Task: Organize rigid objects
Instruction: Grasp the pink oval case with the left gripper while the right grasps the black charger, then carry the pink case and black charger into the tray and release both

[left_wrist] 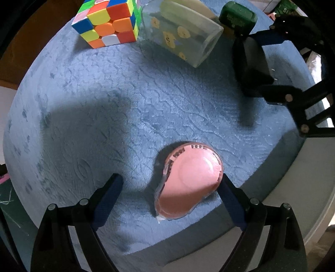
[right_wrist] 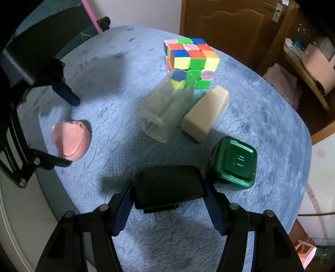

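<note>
On a blue plush surface (left_wrist: 104,104) lie a pink tape dispenser (left_wrist: 188,182), a colour cube (left_wrist: 108,23), a clear glass on its side (left_wrist: 180,35) and a green box (left_wrist: 238,16). My left gripper (left_wrist: 170,186) is open around the pink dispenser, its right finger touching it. My right gripper (right_wrist: 168,193) is shut on a black plug adapter (right_wrist: 167,188), prongs toward the camera. In the right wrist view I also see the dispenser (right_wrist: 71,140), cube (right_wrist: 190,60), glass (right_wrist: 165,106), a cream block (right_wrist: 206,112) and the green box (right_wrist: 234,163).
The surface's curved edge (left_wrist: 272,167) drops off close beside the dispenser. A wooden door (right_wrist: 226,27) and cluttered shelves (right_wrist: 309,54) stand beyond the far side. The left gripper (right_wrist: 62,125) appears at the left of the right wrist view.
</note>
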